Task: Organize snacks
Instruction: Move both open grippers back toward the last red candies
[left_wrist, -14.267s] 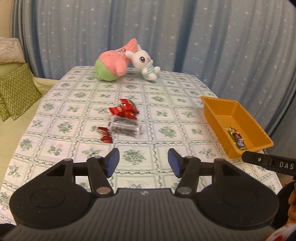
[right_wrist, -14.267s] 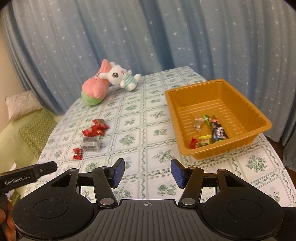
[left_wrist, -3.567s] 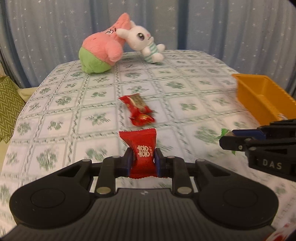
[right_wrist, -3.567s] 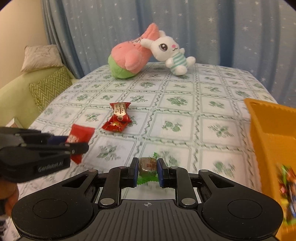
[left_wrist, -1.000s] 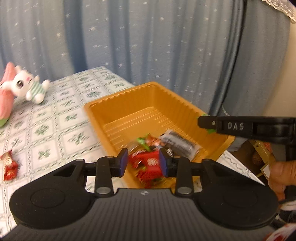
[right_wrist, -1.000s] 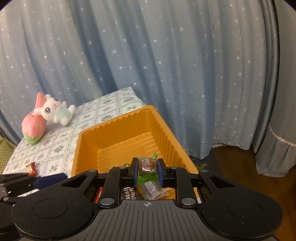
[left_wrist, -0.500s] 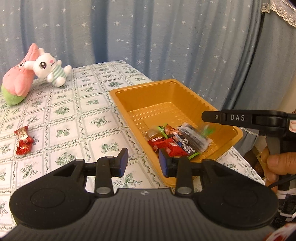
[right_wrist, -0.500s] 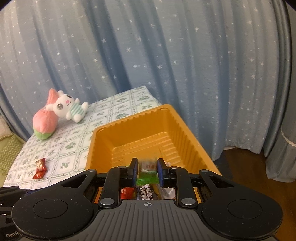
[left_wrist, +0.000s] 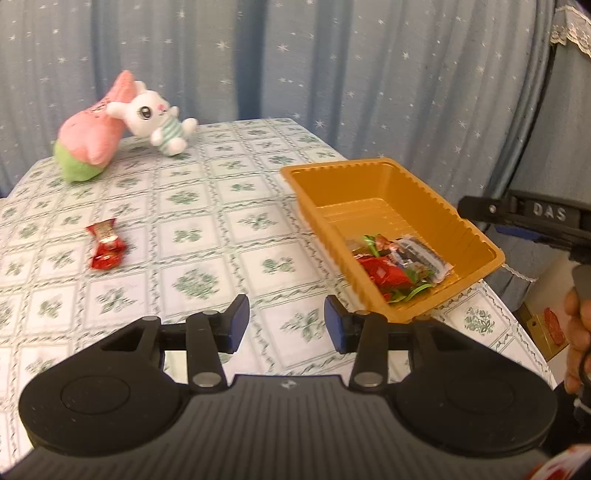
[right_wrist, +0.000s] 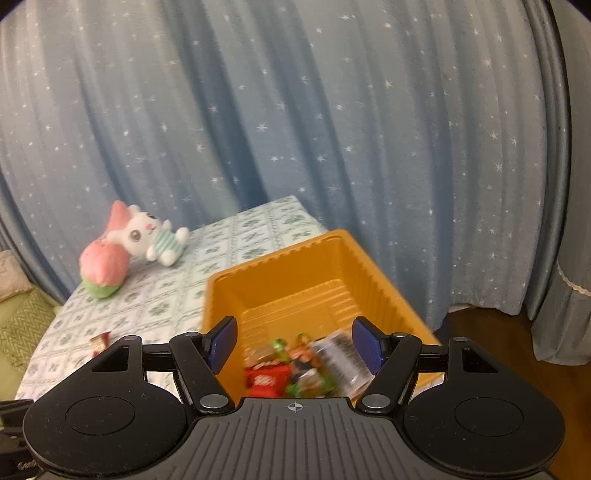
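**Both grippers empty at the tray, one red candy left on the cloth**

Left gripper (left_wrist: 286, 325): jaws opening, nothing between the blue pads; only tablecloth shows in the gap. It sits over the table (left_wrist: 207, 236), just left of the near corner of the orange tray (left_wrist: 476, 243).

Right gripper (right_wrist: 295, 345): jaws opening and already spread wide, nothing gripped. It hovers above the tray's near end, looking down onto the snack pile (right_wrist: 303, 365), which is blurred in this view. From the left wrist view the right gripper appears as a black bar at the far right, past the tray's right rim, with part of the person's hand (left_wrist: 578, 339) below it.

Tray contents, left wrist view: red wrapper, green wrappers and a clear-and-dark packet heaped in the near end; far end bare. The tray stands at the table's right edge.

Outside the tray: one red wrapped candy (left_wrist: 106, 246) lies on the cloth, well apart from the tray, left of centre.

Far end of table: pink-and-green plush (left_wrist: 90, 147) with white bunny plush (left_wrist: 157, 122) leaning against it. Blue star-print curtain (right_wrist: 295, 129) behind
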